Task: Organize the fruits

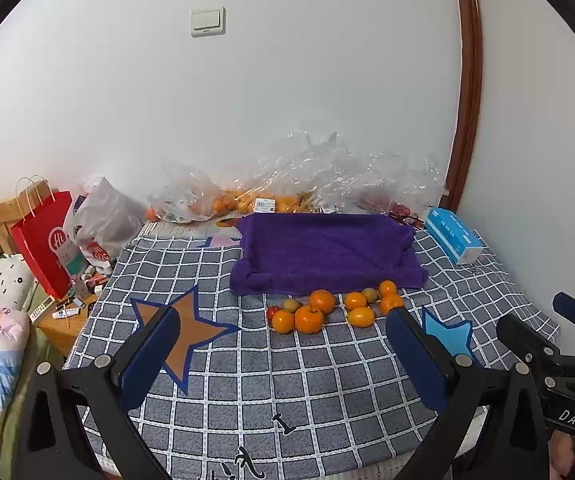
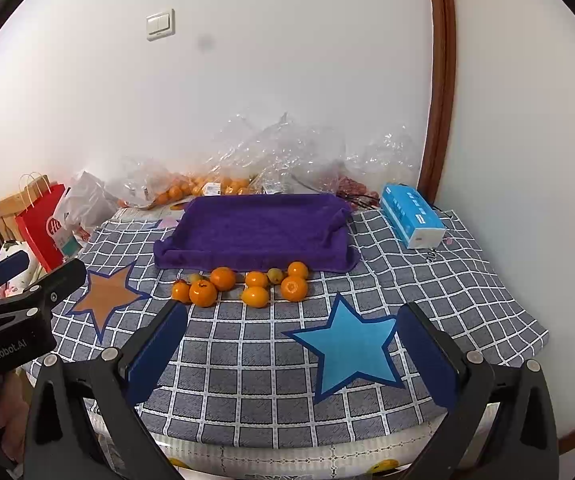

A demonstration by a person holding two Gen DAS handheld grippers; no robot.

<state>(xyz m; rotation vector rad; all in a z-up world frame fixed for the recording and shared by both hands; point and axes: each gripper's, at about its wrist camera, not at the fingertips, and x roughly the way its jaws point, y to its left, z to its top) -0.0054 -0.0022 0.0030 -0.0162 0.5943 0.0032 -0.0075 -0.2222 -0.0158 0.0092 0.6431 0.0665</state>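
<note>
Orange round fruits (image 1: 329, 309) are lying in a loose cluster on the grey checked cloth (image 1: 247, 380) covering the desk, well ahead of both pairs of fingers, touching the purple towel-lined tray (image 1: 319, 254). Left gripper (image 1: 283, 356) and right gripper (image 2: 291, 348) are hovering wide apart, holding nothing.

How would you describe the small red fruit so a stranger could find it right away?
Find the purple towel on the checked cloth; a row of fruit lies along its near edge. The small red fruit sits at that row's left end, touching an orange, the only red piece there.
</note>
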